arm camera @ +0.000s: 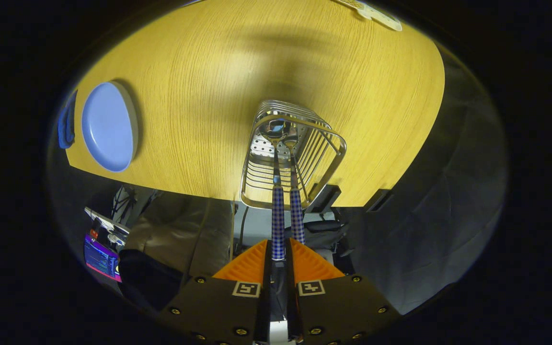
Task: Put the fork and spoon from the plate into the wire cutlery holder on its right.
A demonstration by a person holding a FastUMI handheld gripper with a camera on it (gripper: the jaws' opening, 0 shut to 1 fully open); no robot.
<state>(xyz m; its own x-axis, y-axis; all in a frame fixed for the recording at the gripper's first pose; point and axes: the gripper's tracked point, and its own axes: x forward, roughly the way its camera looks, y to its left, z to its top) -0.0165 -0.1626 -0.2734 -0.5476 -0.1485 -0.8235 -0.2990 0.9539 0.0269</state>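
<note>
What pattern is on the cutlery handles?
Blue-and-white check on both cutlery handles, clearest in the gripper view, just ahead of the gripper.

The working ends of two checked-handled utensils [278, 220] sit inside the wire cutlery holder [291, 153], too small to tell fork from spoon. One handle's end is hidden between the tool [278, 256] fingers.

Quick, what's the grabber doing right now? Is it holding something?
Gripper: shut on a checked-handled utensil, its head down inside the wire cutlery holder, beside a second checked-handled utensil already standing there.
</note>
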